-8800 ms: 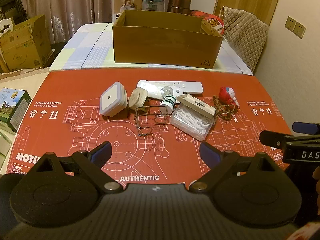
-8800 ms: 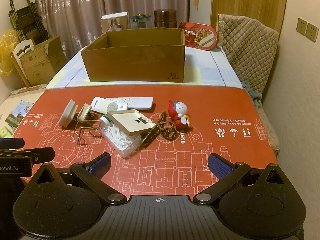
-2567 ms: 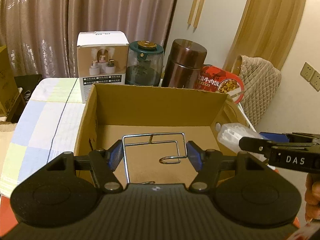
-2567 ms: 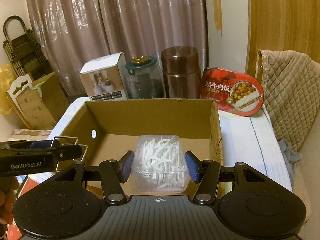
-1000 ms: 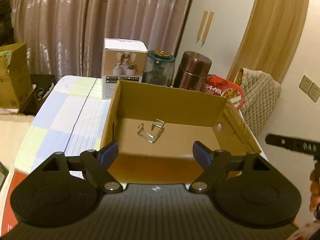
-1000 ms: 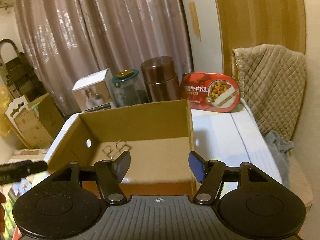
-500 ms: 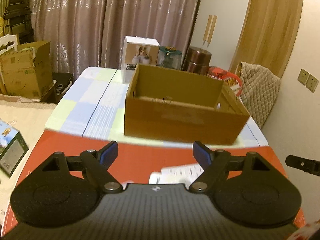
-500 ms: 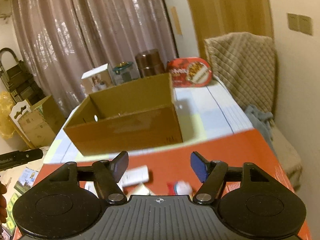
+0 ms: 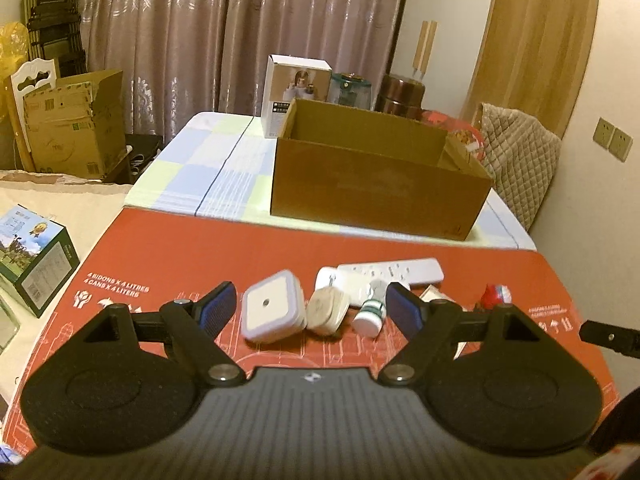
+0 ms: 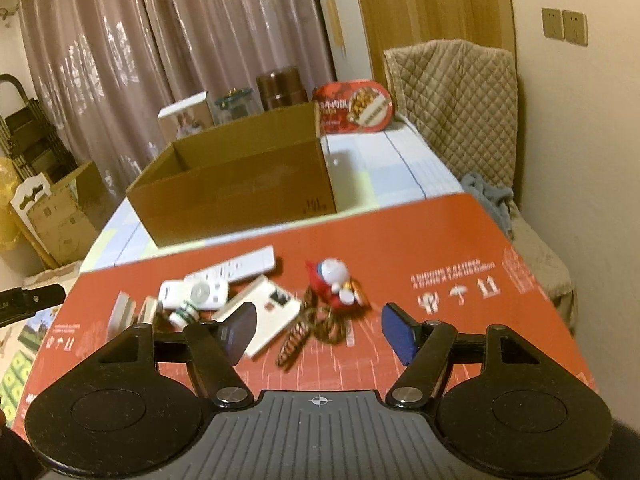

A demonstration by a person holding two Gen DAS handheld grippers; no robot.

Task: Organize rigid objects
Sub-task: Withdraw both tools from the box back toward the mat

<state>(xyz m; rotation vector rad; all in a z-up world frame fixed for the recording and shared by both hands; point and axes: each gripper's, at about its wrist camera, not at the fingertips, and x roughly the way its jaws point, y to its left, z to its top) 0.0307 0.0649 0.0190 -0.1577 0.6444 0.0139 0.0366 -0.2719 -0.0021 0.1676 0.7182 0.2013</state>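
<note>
Both grippers back over the mat, empty, ready for the next pick.

I have dropped the wire rack and the clear floss tub into the box; neither is on the mat now. My left gripper is wide with nothing between its pads, lined up on the square light, the plug and the small bottle. My right gripper is half open, also empty, above the cord, near the toy, card and remote. Judged: six items remain.
</note>
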